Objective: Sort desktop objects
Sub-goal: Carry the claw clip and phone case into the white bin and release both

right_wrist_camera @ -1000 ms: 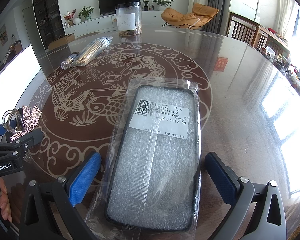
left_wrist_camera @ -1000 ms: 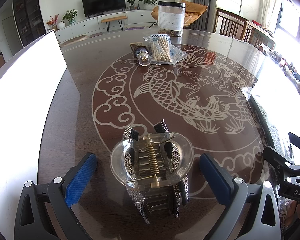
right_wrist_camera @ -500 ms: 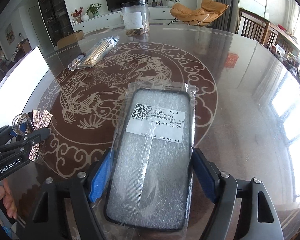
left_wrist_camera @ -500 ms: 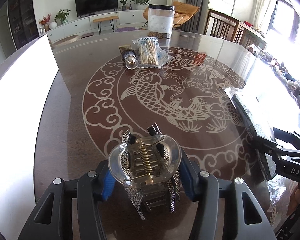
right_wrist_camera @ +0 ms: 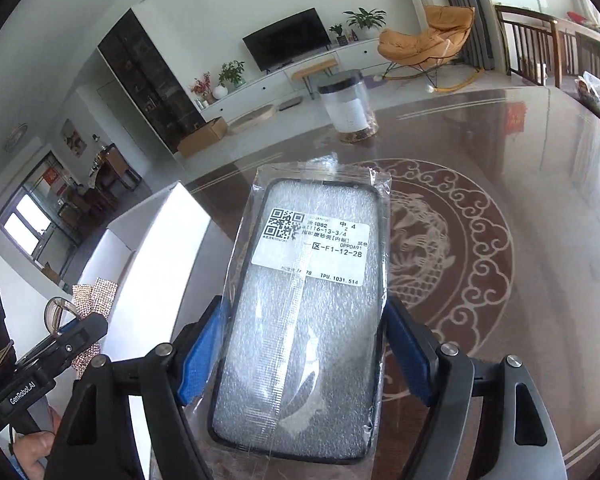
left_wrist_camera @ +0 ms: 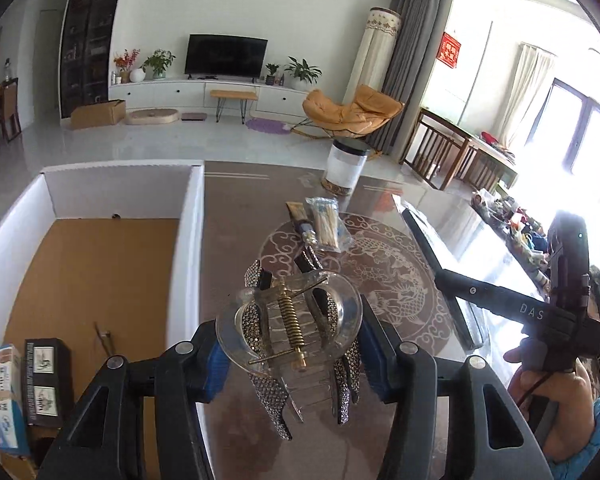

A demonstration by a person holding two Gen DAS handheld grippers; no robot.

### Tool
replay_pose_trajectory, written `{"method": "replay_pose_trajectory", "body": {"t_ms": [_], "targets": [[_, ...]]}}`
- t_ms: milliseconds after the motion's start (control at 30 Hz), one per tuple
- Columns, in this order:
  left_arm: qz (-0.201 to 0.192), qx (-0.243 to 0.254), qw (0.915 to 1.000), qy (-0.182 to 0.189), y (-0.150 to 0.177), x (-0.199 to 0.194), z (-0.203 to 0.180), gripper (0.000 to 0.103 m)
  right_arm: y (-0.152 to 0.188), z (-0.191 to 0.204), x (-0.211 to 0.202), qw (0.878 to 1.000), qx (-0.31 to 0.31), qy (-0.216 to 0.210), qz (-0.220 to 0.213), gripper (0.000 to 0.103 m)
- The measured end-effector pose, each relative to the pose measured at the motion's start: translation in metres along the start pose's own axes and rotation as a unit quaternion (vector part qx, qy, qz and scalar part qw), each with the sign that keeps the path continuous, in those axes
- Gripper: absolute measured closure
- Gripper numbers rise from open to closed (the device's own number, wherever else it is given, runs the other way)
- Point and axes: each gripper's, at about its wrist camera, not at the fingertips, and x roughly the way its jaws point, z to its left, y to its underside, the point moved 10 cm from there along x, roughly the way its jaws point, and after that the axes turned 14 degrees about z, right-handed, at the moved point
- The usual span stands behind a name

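Both lifted: jaws clamping hair clip (left_wrist_camera: 290,334), phone case (right_wrist_camera: 300,312).

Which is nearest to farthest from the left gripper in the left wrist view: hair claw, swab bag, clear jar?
1. hair claw: clamped between the left gripper's pads, lifted off the table.
2. swab bag: on the table ahead, mid-distance, beside a small bulb-like item.
3. clear jar: upright at the table's far edge.
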Motion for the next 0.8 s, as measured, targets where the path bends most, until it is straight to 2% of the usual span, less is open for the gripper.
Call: {"method": "replay_pose_trajectory", "body": {"t_ms": [100,200,300,367,467,567,600,633,700,800], "targets": [[0.001,-0.044,0.9975,-0.055,0.007,-0.025,0.07,0.048,-0.017,0.085,0.019,0.997,-0.063,-0.04,0.008,0.026],[0.017,-0.092,0.9898,-0.107,0.026,-0.033,0.137,0.048,-0.024,0.172,0.046,0.989,-0.128,-0.073,0.02,0.026],[0.045,-0.133,0.9808,-0.135,0.049,-0.027,0.184,0.048,-0.02,0.244,0.078,0.979,-0.179,-0.096,0.031,0.026],[0.061,-0.149,0.9762,-0.145,0.061,-0.021,0.203,0.048,-0.015,0.275,0.105,0.973,-0.2,-0.102,0.049,0.026],[0.083,-0.159,0.9725,-0.149,0.073,-0.013,0.214,0.048,-0.004,0.298,0.152,0.968,-0.225,-0.081,0.075,0.025],[0.117,-0.158,0.9672,-0.161,0.082,-0.001,0.217,0.047,0.016,0.298,0.195,0.964,-0.218,-0.074,0.131,0.024],[0.119,-0.156,0.9657,-0.17,0.082,0.0,0.218,0.042,0.021,0.294,0.203,0.965,-0.207,-0.073,0.146,0.024],[0.118,-0.152,0.9649,-0.178,0.081,-0.001,0.217,0.028,0.023,0.288,0.207,0.965,-0.198,-0.07,0.155,0.023],[0.107,-0.143,0.964,-0.197,0.078,-0.005,0.213,0.011,0.019,0.283,0.2,0.966,-0.187,-0.096,0.148,0.019],[0.087,-0.124,0.96,-0.235,0.072,-0.013,0.207,0.01,0.01,0.272,0.168,0.97,-0.187,-0.107,0.109,0.014]]}}
